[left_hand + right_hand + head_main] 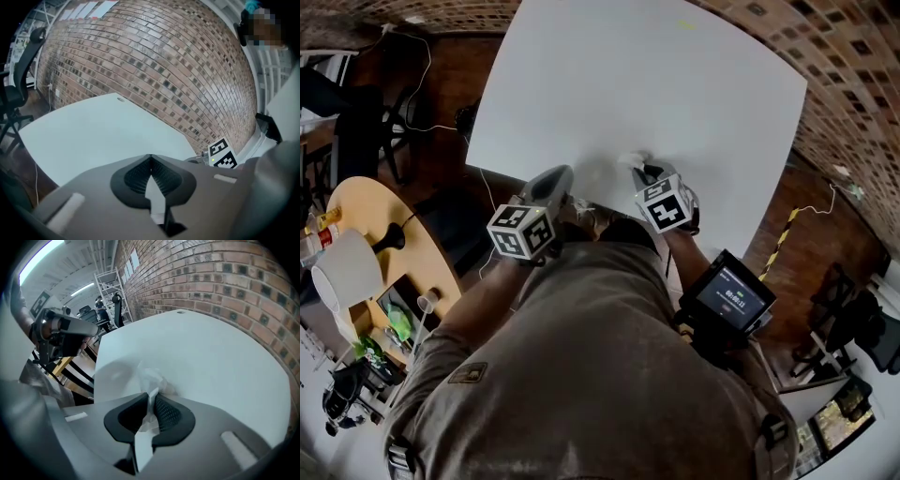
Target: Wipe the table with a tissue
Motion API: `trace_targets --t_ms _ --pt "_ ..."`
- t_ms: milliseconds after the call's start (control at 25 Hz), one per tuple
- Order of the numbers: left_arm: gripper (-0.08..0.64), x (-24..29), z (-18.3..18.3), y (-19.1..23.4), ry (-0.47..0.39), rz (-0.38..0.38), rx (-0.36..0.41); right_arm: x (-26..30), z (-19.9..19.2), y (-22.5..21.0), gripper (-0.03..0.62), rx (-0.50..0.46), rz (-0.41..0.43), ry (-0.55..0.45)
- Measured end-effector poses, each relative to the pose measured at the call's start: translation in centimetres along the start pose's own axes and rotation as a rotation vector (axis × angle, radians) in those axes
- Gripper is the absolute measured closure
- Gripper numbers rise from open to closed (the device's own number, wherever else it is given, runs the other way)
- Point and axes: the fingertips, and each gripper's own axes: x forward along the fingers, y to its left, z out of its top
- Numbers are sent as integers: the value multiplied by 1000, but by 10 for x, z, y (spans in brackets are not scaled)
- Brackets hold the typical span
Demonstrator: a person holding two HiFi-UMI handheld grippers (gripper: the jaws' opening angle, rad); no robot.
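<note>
A white tissue (151, 380) is pinched between the jaws of my right gripper (152, 397), its crumpled end sticking out over the white table (211, 348). In the head view the right gripper (639, 169) is at the table's near edge with the tissue (630, 160) at its tip. My left gripper (564, 178) is just left of it, also at the near edge. Seen from the left gripper view, the left gripper (149, 159) has its jaws shut tip to tip with nothing between them, and the white table (93, 136) stretches ahead.
A brick floor (844, 84) surrounds the table. To the left stands a round wooden table (394, 272) with a lamp and small items. Office chairs (380, 122) are at the far left. A small screen device (729, 295) hangs near my right side.
</note>
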Motion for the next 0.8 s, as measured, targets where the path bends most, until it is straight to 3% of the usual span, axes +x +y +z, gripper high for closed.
trace_targets --t_ms 160,320,800 --pt "558 1 2 -4 -3 -1 11 -10 -7 -29 541 78 -51 -19" --pt "558 -2 5 -16 -14 5 18 -19 -11 -34 541 77 -60 -22" --pt "558 -21 9 -6 -39 45 22 2 4 41 541 -63 95 -12"
